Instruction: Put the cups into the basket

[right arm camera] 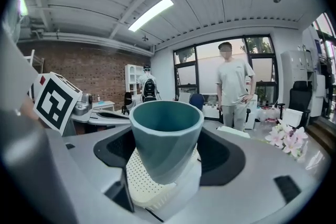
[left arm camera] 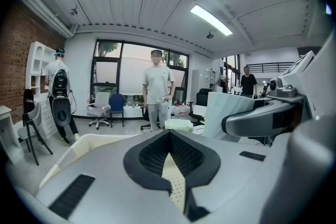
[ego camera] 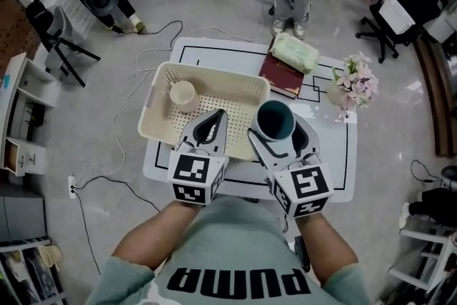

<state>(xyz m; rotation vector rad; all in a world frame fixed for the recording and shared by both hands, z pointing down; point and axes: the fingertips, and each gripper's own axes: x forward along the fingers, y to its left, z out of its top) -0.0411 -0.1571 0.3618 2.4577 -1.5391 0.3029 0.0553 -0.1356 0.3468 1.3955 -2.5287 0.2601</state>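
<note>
White table (ego camera: pixel 335 168) carries the cream perforated basket (ego camera: pixel 214 73), a beige cup (ego camera: pixel 183 94) standing in its far-left part. Over the basket's near-right corner the right gripper (ego camera: pixel 278 131) clamps the teal cup (ego camera: pixel 275 119) upright, so free basket floor lies just forward-left; the left gripper (ego camera: pixel 212 123), jaws together on nothing, hovers over the basket's near edge.

The right gripper (right arm camera: pixel 167 157) has its jaws closed on an upright teal cup (right arm camera: pixel 166 128) above a cream perforated basket (right arm camera: pixel 142 186). Pink flowers (right arm camera: pixel 286 139) sit to the right, and a person (right arm camera: pixel 233 92) stands far off.
</note>
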